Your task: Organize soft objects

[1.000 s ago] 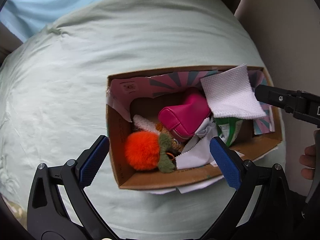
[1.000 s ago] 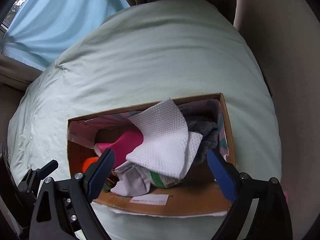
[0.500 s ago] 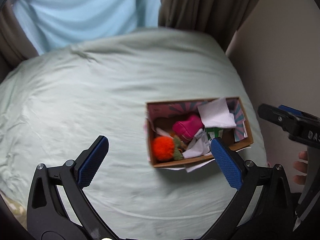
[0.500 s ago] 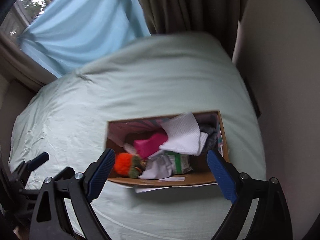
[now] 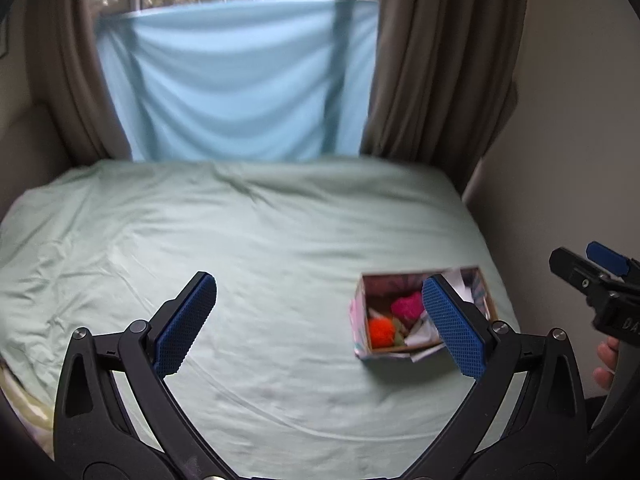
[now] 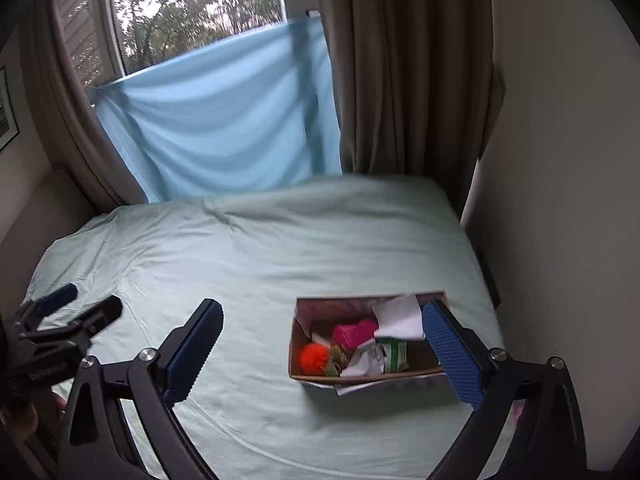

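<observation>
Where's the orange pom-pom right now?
In the right wrist view, the orange pom-pom sits in the near left corner of the cardboard box on the bed, beside the pink pouch.

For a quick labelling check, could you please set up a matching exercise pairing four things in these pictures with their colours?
Things:
1. pompom
2. pouch
3. bed sheet
4. cloth over the window

Colours:
A. light blue
B. orange
C. pale green
D. magenta pink

The pompom and the pouch lie inside the cardboard box on the bed.

Pairs: 1-B, 2-D, 3-C, 4-A
</observation>
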